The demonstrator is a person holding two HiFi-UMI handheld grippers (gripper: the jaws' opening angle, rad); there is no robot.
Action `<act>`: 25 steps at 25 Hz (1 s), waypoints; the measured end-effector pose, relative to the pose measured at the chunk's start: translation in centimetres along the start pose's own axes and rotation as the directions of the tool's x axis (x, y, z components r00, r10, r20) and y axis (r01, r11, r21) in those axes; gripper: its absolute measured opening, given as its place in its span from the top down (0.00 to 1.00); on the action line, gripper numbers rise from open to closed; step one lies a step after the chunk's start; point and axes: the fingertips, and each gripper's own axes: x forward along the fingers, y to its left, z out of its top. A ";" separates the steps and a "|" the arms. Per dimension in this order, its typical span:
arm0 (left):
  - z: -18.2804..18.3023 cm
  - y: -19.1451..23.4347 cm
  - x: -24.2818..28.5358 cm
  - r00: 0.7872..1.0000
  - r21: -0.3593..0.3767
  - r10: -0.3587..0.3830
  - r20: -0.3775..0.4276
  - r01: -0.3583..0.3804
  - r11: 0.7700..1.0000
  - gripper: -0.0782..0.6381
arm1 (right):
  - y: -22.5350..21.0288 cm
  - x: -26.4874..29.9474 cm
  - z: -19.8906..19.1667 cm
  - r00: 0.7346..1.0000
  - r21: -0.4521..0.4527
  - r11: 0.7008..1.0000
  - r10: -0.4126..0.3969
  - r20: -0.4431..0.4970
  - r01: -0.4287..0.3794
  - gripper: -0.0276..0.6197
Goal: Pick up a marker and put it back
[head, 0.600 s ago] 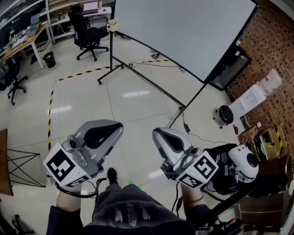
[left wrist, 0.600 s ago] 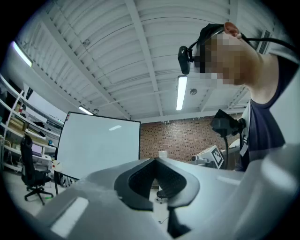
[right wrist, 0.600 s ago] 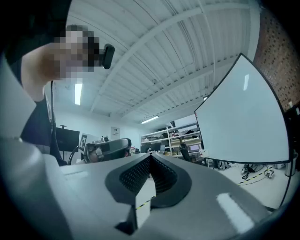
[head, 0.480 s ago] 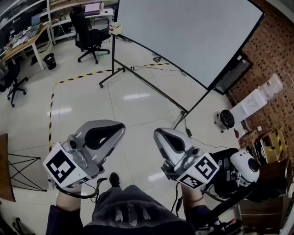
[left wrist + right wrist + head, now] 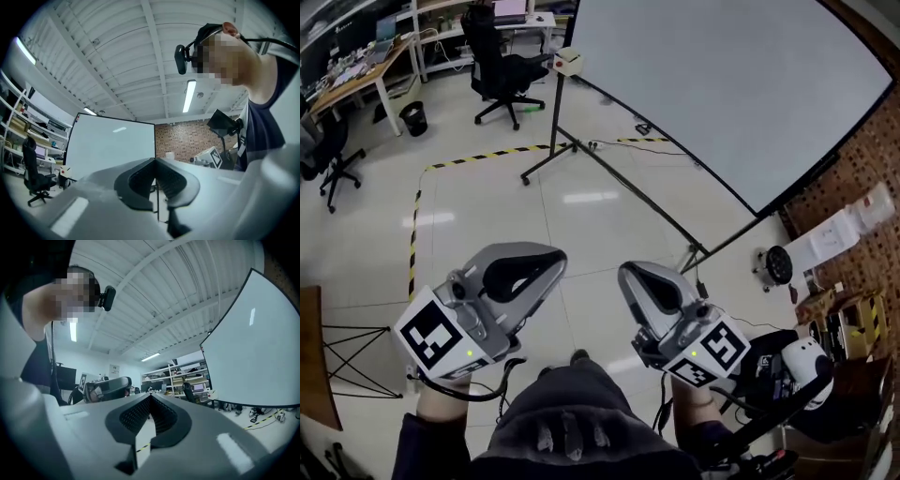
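Head view: the whiteboard (image 5: 722, 84) ahead of both sets of jaws fills more of the upper right than half a second ago. Its stand (image 5: 557, 112) and the black office chair (image 5: 502, 70), well beyond the left jaws, have slid rightward in frame. Over the pale floor (image 5: 581, 216), the left gripper (image 5: 555, 265) and right gripper (image 5: 628, 277) remain side by side, each with jaws pressed together and nothing between them. A white rounded device (image 5: 806, 361) right of the right jaws now sits lower. No marker can be made out in any view.
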 end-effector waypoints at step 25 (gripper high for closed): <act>-5.6 23.8 14.7 0.964 0.029 0.203 -0.171 -0.201 0.979 0.88 | -24.0 14.7 -1.1 0.981 0.055 0.980 0.192 -0.010 -0.191 0.95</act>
